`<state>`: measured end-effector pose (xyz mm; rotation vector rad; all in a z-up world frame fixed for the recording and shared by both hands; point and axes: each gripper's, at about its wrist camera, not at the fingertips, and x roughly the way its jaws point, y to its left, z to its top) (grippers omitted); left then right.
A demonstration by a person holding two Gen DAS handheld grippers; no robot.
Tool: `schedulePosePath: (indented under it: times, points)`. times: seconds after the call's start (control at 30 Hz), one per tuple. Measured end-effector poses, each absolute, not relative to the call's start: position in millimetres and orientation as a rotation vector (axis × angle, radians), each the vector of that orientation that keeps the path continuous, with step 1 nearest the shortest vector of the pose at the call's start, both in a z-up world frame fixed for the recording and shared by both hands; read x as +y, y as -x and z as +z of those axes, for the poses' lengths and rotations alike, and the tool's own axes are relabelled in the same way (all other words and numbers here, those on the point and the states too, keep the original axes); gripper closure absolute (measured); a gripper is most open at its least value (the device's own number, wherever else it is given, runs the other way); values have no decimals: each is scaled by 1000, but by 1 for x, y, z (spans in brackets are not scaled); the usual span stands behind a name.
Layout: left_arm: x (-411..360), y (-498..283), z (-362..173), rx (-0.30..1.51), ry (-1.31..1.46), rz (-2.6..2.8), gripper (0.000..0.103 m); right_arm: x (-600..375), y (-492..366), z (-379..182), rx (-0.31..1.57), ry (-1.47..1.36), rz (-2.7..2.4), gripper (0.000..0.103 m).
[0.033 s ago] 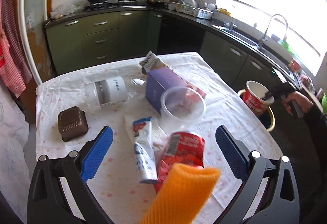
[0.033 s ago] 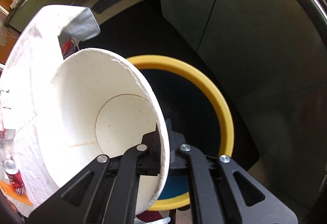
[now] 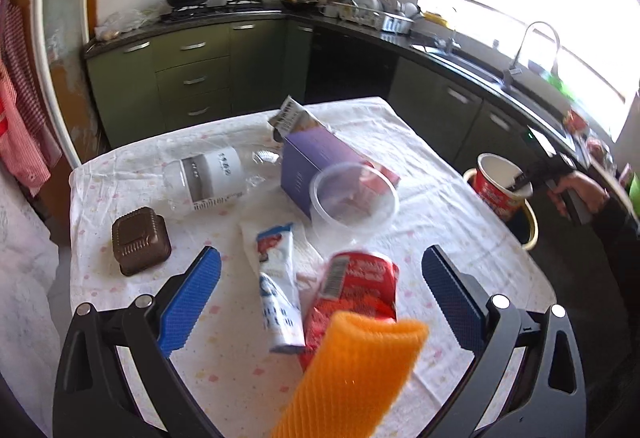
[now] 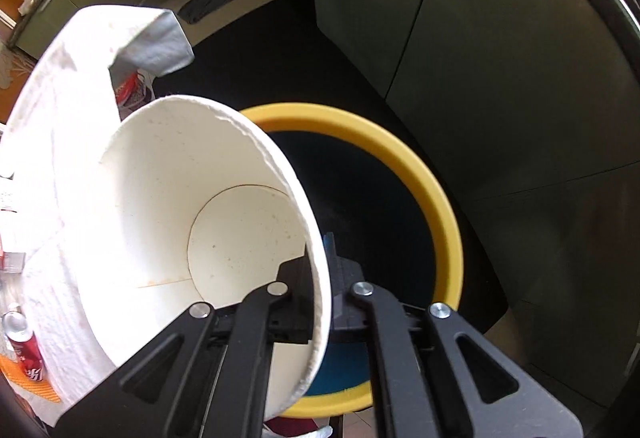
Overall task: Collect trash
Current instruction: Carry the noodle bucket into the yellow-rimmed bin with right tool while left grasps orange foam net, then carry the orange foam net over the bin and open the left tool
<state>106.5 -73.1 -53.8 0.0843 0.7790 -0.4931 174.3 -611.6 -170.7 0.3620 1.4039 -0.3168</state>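
Observation:
My right gripper [image 4: 320, 270] is shut on the rim of a red-and-white paper noodle cup [image 4: 224, 222], empty and white inside, and holds it over the yellow-rimmed bin [image 4: 424, 174]. The cup [image 3: 500, 186], the bin rim [image 3: 534, 226] and the right gripper also show at the right of the left wrist view. My left gripper [image 3: 320, 286] is open above the table [image 3: 460, 206], over a crushed red can [image 3: 356, 290], a toothpaste tube [image 3: 278, 298] and an orange foam net [image 3: 360, 374].
Also on the table are a clear plastic tub [image 3: 354, 198], a purple carton [image 3: 316, 162], a clear bottle [image 3: 208, 174] and a brown lidded box [image 3: 140, 242]. Green kitchen cabinets [image 3: 192, 78] stand behind, and cabinet doors [image 4: 500, 38] stand close beyond the bin.

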Motion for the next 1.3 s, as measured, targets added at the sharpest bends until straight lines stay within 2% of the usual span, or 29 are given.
schedulePosePath:
  times: [0.1, 0.17, 0.23, 0.67, 0.73, 0.83, 0.9, 0.93, 1.0, 1.03, 1.07, 1.1, 1.3]
  points:
    - [-83, -92, -60, 792, -148, -514, 4, -615, -182, -182, 1410, -345, -336, 95]
    - [-89, -85, -66, 813, -188, -522, 4, -618, -182, -188, 1403, -348, -331, 78]
    - [-92, -81, -72, 836, -223, -513, 4, -619, -183, -185, 1384, -342, -322, 73]
    - [-78, -62, -120, 1030, -250, -518, 5, -588, -159, -145, 1305, -314, -255, 69]
    - [-75, -61, -125, 1044, -259, -509, 11, -581, -163, -142, 1297, -304, -246, 69]
    - [-73, -62, -131, 1070, -252, -510, 27, -577, -156, -135, 1286, -297, -231, 67]
    - [-70, -64, -134, 1083, -239, -514, 43, -575, -147, -129, 1282, -291, -224, 67]
    - [-69, -64, -134, 1083, -233, -516, 46, -574, -145, -128, 1280, -288, -221, 67]
    - [-64, -62, -130, 1077, -213, -528, 64, -571, -143, -127, 1279, -285, -212, 67]
    - [-63, -61, -127, 1073, -211, -532, 70, -570, -142, -126, 1277, -281, -210, 67]
    - [-62, -59, -121, 1066, -208, -537, 82, -569, -140, -124, 1272, -277, -209, 67]
    - [-61, -56, -115, 1062, -206, -546, 87, -567, -139, -122, 1268, -273, -209, 67]
    - [-95, -49, -68, 1001, -290, -674, 89, -563, -130, -111, 1231, -255, -202, 67]
